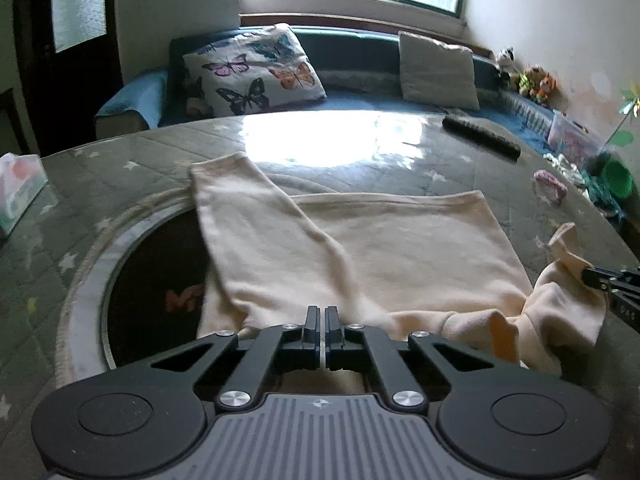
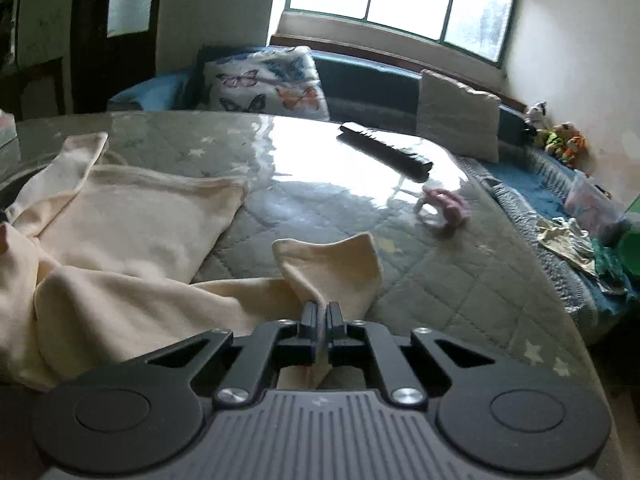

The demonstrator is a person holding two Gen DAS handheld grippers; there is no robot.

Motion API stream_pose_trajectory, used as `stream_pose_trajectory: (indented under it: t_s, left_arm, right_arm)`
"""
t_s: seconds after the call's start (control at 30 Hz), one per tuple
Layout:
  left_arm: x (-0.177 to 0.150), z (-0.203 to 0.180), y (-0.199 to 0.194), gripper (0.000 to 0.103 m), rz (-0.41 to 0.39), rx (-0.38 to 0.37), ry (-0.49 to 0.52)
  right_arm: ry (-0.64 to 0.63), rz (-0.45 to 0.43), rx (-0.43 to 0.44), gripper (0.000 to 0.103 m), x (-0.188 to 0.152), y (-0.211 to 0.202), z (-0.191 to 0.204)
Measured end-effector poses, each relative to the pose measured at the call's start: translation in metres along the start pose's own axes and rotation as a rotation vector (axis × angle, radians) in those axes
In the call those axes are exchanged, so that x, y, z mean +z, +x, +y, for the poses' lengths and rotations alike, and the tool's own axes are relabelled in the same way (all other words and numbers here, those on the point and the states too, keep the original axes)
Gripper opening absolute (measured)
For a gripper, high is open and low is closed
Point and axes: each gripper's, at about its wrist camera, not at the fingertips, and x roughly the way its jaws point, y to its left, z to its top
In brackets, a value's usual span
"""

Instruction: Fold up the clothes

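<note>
A cream long-sleeved garment (image 1: 400, 248) lies on the quilted table cover, one sleeve (image 1: 248, 224) folded across its body. My left gripper (image 1: 322, 312) is shut, its tips over the garment's near edge; whether it pinches cloth is hidden. My right gripper (image 2: 321, 308) is shut on the other cream sleeve (image 2: 332, 264), near its cuff, and holds it lifted off the table. The right gripper also shows at the right edge of the left wrist view (image 1: 588, 276), with the sleeve bunched up in it. The garment's body (image 2: 132, 224) lies left of the right gripper.
A black remote (image 1: 482, 136) and a pink cloth (image 1: 550, 186) lie at the table's far right. A tissue pack (image 1: 20, 188) sits at the left edge. A round dark inset (image 1: 160, 284) shows under the garment's left side. A sofa with a butterfly pillow (image 1: 252, 68) stands behind.
</note>
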Motion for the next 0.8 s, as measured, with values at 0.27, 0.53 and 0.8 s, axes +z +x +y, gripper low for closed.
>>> stream_pose_trajectory:
  t_s: [0.27,0.53,0.8]
  left_arm:
    - [-0.013,0.02,-0.037,0.001,-0.031,-0.015,-0.03]
    - [0.001,-0.005,-0.025,0.03,-0.035,-0.067,-0.027]
    - [0.01,-0.019,0.012,0.045,0.033,-0.041,-0.073]
  right_arm:
    - [0.026,-0.039,-0.097,0.002,-0.012,-0.036,-0.03]
    - [0.083,0.002,-0.143,0.002,-0.037,-0.052,-0.046]
    - [0.09,0.011,-0.121,0.003,-0.044,-0.052,-0.045]
